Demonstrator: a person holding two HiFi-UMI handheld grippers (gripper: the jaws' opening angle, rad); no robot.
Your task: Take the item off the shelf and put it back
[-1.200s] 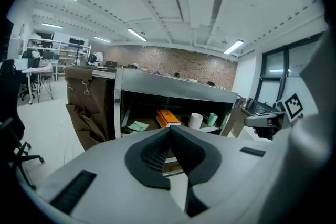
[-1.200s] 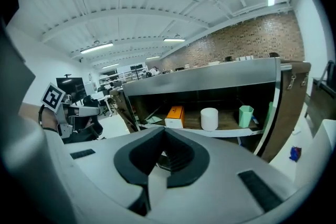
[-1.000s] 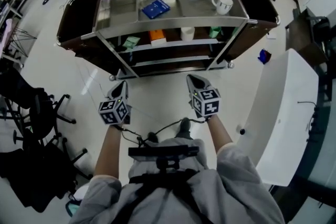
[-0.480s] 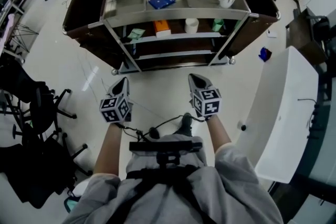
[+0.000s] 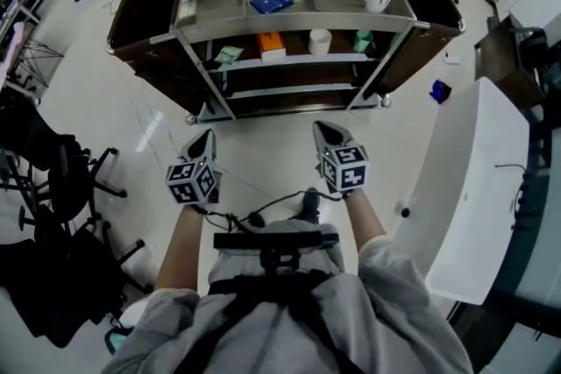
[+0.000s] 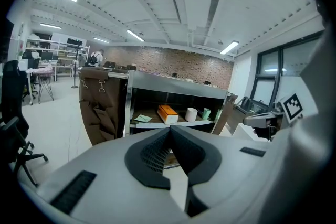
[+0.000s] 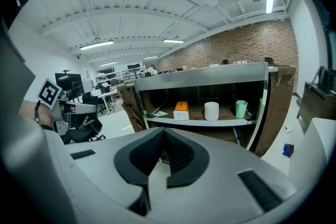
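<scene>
The metal shelf (image 5: 298, 24) is standing on the floor with its open side facing the person. On its middle level an orange box (image 5: 271, 45) is lying flat, a white cylinder (image 5: 320, 41) is standing upright just right of it, and a green cup (image 5: 363, 40) is standing farther right, none touching

We hold our left arm (image 5: 181, 243) and right arm (image 5: 365, 219) stretched forward, forearms bare. The left gripper (image 5: 204, 140) and right gripper (image 5: 325, 132) point to the far side, level with each other and well apart. Both pairs of jaws are pressed together, nothing between them.
</scene>
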